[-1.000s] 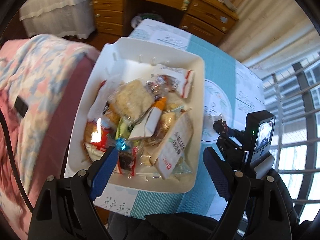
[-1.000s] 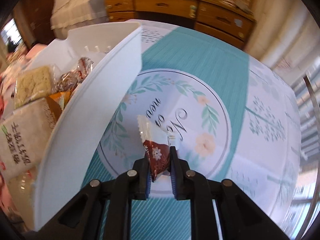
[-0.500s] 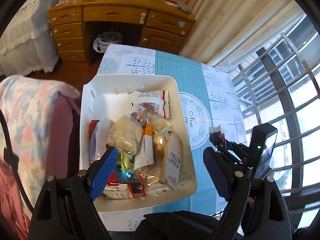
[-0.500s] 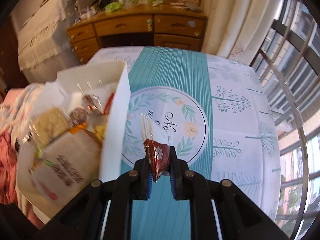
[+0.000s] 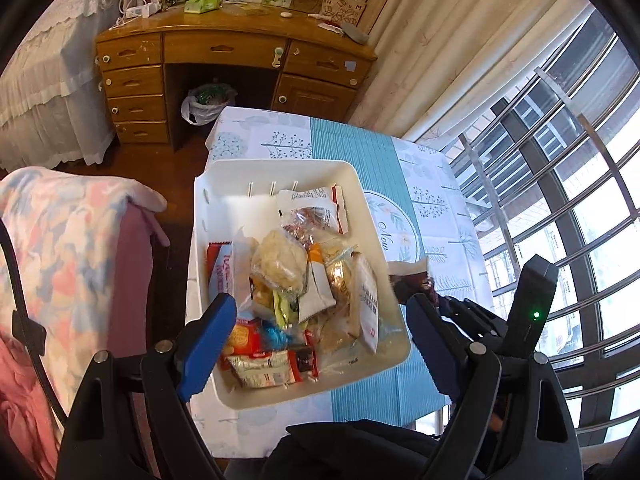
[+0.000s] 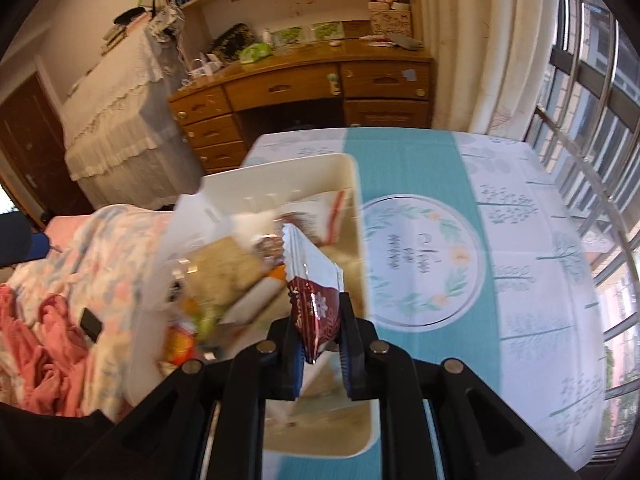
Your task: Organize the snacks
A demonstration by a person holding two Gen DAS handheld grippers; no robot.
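Observation:
A white plastic bin (image 5: pixel 280 172) full of several wrapped snacks sits on the left of the table; it also shows in the right wrist view (image 6: pixel 320 168). My right gripper (image 6: pixel 318 320) is shut on a dark red and white snack packet (image 6: pixel 312 280) and holds it over the bin's right rim. The packet (image 5: pixel 408 274) and right gripper (image 5: pixel 452 304) also show in the left wrist view. My left gripper (image 5: pixel 316 336) is open and empty, high above the bin's near end.
The table wears a teal and white cloth (image 6: pixel 420 248) with a round floral print. A pink blanket (image 5: pixel 60 240) lies left of the table. A wooden desk (image 5: pixel 236 60) stands behind, window bars (image 5: pixel 560 200) to the right.
Both grippers have risen higher above the table. My right gripper has carried the packet left, from over the cloth to over the bin's right rim.

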